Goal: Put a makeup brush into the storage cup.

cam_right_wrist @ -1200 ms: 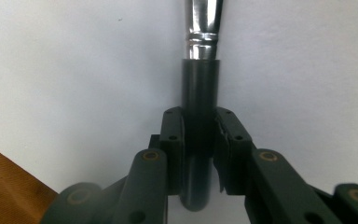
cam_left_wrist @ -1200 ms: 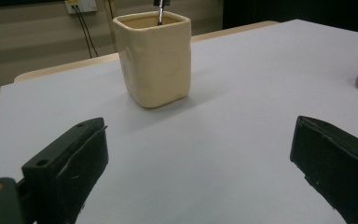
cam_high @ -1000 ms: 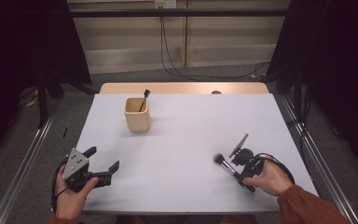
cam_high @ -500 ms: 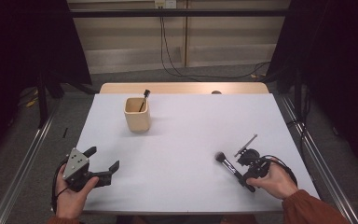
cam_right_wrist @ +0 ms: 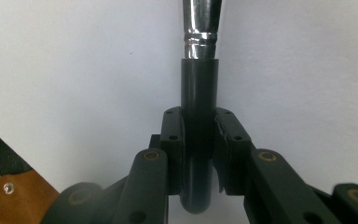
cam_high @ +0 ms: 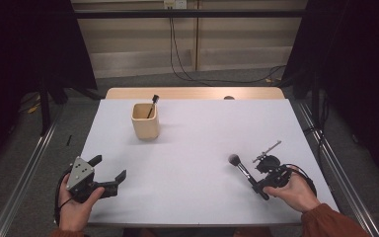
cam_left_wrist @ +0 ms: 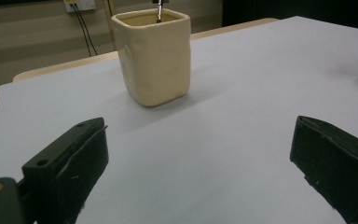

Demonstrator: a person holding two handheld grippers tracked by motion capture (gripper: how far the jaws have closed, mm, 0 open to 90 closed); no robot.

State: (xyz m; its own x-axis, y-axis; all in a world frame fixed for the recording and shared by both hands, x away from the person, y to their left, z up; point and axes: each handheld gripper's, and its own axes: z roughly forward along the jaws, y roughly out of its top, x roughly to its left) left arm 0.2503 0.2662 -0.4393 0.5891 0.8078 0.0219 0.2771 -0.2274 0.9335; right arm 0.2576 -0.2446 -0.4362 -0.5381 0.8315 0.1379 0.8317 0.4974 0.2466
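Keep the right gripper (cam_high: 262,185) squeezed tight on the brush (cam_high: 242,170) handle low over the worktop (cam_high: 197,148), lift slowly, carry to the cup (cam_high: 145,120), leave the wide-open, empty left gripper (cam_high: 109,173) resting.

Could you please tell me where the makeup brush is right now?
In the high view, the makeup brush is at the table's near right, clamped in the right tongs, far from the beige cup.

On the counter (cam_high: 197,148) a cup (cam_high: 144,120) is placed toward the far left, and a thin tool (cam_high: 152,104) is stood in it. A brush (cam_high: 244,170) is found near the front right, clamped in the right claw (cam_high: 260,183). The left claw (cam_high: 109,170) is kept at the front left edge, well apart from the cup.
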